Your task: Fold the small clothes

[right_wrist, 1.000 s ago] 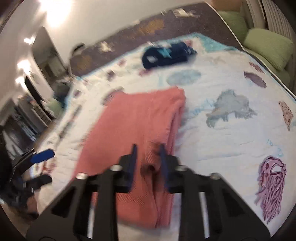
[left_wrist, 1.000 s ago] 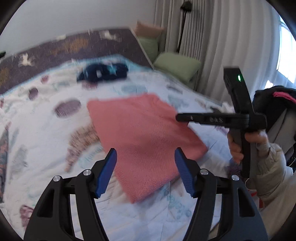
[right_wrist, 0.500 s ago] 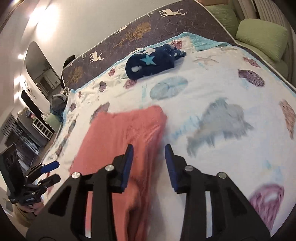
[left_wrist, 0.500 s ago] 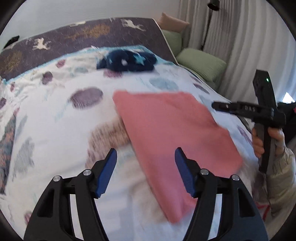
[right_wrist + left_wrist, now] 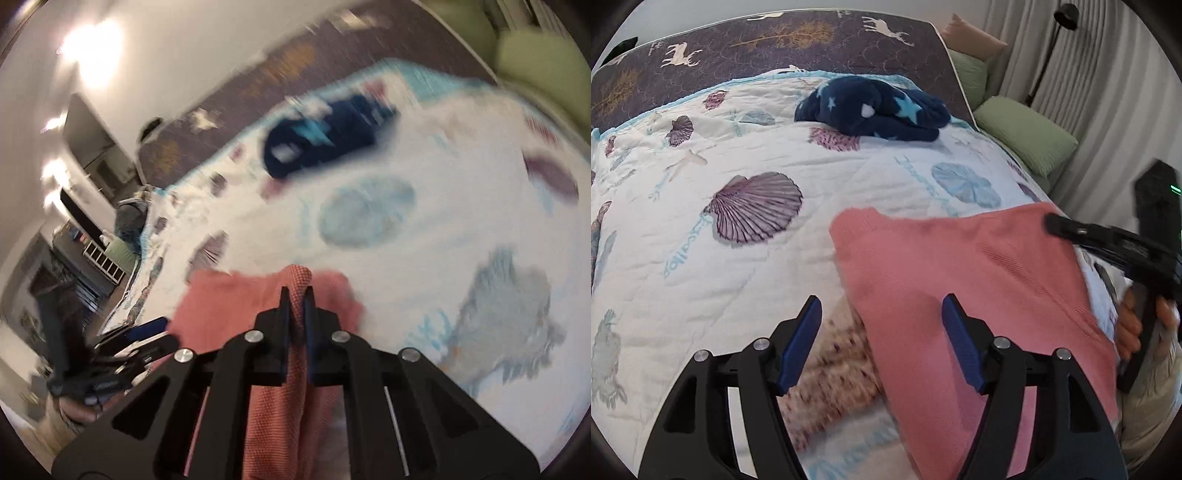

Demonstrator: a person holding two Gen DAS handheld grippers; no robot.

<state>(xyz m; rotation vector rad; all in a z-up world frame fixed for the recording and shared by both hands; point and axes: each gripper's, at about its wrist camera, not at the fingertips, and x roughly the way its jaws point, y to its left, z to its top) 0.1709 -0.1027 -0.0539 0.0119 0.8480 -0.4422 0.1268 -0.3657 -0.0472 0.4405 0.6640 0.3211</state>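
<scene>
A salmon-pink knitted cloth (image 5: 960, 280) lies on the bed quilt (image 5: 701, 236), folded flat, with its right edge lifted. My left gripper (image 5: 881, 343) hovers open over its near left part, touching nothing. My right gripper (image 5: 296, 299) is shut on a raised fold of the pink cloth (image 5: 221, 302). In the left wrist view the right gripper (image 5: 1052, 223) reaches in from the right, pinching the cloth's far right corner, with a person's hand (image 5: 1134, 325) on its handle. The right wrist view is blurred; my left gripper (image 5: 140, 343) shows at its lower left.
A navy star-patterned garment (image 5: 875, 114) lies bunched near the dark headboard (image 5: 775, 40); it also shows blurred as the navy garment (image 5: 325, 144). Green pillows (image 5: 1023, 133) and curtains stand past the bed's right side. Furniture fills the room at left (image 5: 74, 258).
My right gripper, open half a second ago, has shut on the cloth's edge and lifted it. The left gripper stayed open while its view shifted closer over the cloth.
</scene>
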